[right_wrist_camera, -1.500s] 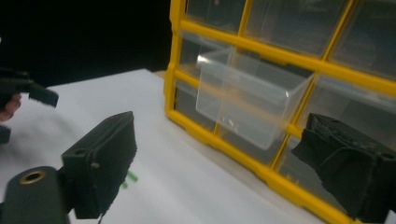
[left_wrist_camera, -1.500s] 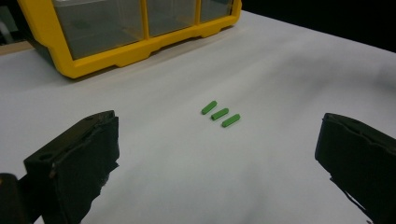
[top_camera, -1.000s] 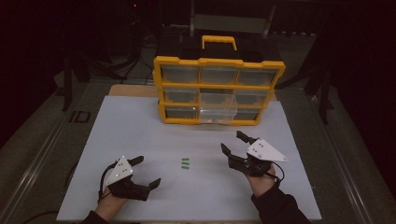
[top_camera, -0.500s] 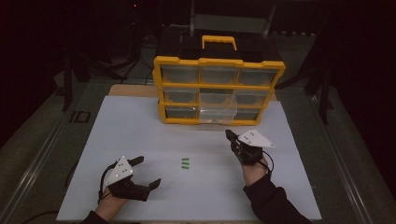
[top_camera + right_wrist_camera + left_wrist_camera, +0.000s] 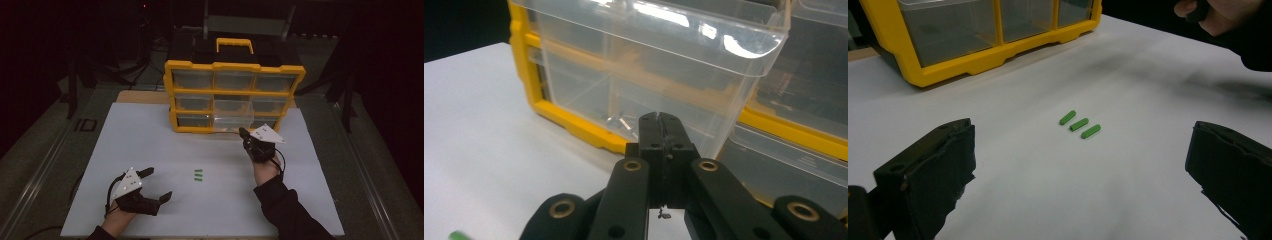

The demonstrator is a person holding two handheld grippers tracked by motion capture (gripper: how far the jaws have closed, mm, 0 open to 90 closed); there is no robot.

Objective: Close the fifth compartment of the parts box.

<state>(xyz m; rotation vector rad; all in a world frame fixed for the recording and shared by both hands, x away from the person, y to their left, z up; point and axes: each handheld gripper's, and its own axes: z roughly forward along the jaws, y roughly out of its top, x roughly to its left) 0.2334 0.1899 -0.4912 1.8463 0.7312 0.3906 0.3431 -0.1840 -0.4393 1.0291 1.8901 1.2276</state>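
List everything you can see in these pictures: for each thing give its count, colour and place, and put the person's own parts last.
Drawer cabinet: one, yellow frame, black top, far middle of the sheet.
Pulled-out drawer: one, clear, middle column of the cabinet.
Green sticks: three, side by side, middle of the sheet.
White sheet: one, covering the table.
Left gripper: one, black, jaws open, near left.
Right gripper: one, black, jaws shut, just before the drawer.

three green pegs [image 5: 1079,124], white mat [image 5: 150,150] — dark surroundings
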